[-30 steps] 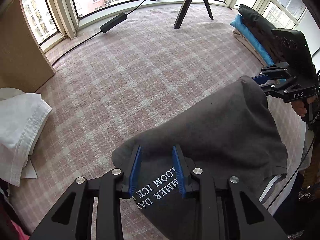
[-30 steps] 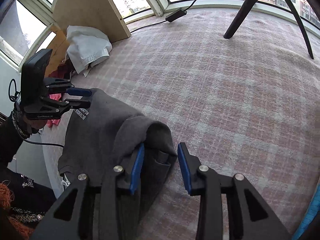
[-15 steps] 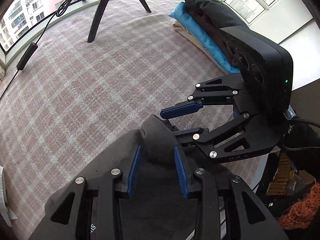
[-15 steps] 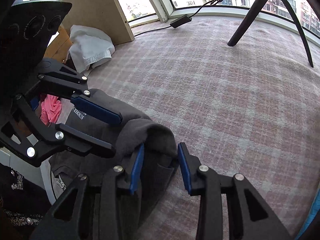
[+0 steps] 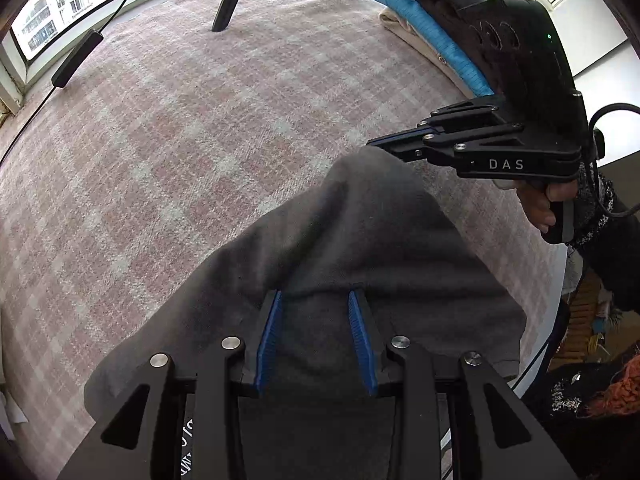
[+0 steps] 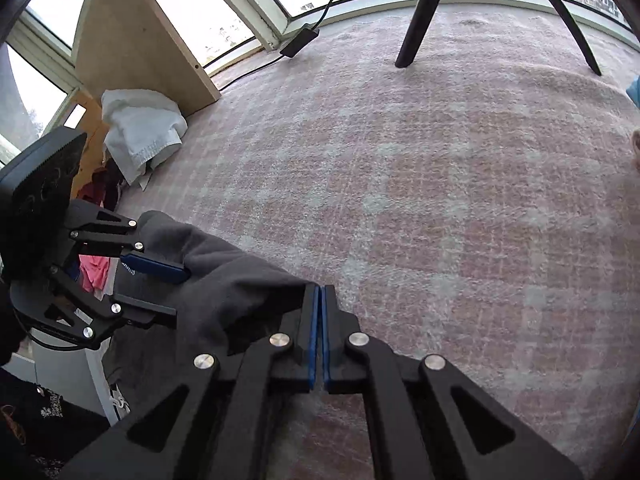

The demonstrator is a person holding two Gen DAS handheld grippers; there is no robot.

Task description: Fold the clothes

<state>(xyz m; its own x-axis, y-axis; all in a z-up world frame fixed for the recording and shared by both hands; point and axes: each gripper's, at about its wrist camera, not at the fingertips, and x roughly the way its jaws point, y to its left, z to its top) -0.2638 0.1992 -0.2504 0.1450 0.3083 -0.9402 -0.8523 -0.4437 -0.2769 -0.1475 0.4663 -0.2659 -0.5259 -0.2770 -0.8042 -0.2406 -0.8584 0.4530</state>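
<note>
I judge the fold to be only at its start: the grey garment (image 5: pixel 360 264) is bunched and draped over the near edge of the checked surface (image 5: pixel 200 120), which looks to me like a bed or covered desk, and none of it lies flat yet. My left tool (image 5: pixel 316 334) stands part-way spread directly over the cloth, its blue pads (image 5: pixel 269 340) either side of a ridge of fabric; from this view I cannot tell whether they press the cloth or merely straddle it. Ahead of it and to its right, my right tool (image 5: pixel 394 145) has its jaws pressed together, having just been closing, at the peak of the garment. In its own camera the right tool (image 6: pixel 319 294) shows the two pads meeting with the grey edge running up to them from its left, so I take it to be pinching a thin bit of that edge, though the cloth between the pads is too slim to see plainly. Done work sits far ahead of the left tool, to its right: a pile of folded clothes (image 5: pixel 436 32), blue and dark. Off to the left of the right tool lies a white garment (image 6: pixel 140 132), which I judge still waits its turn. Left to do: spread the grey piece out on the surface, fold it, and add it to the pile.
</note>
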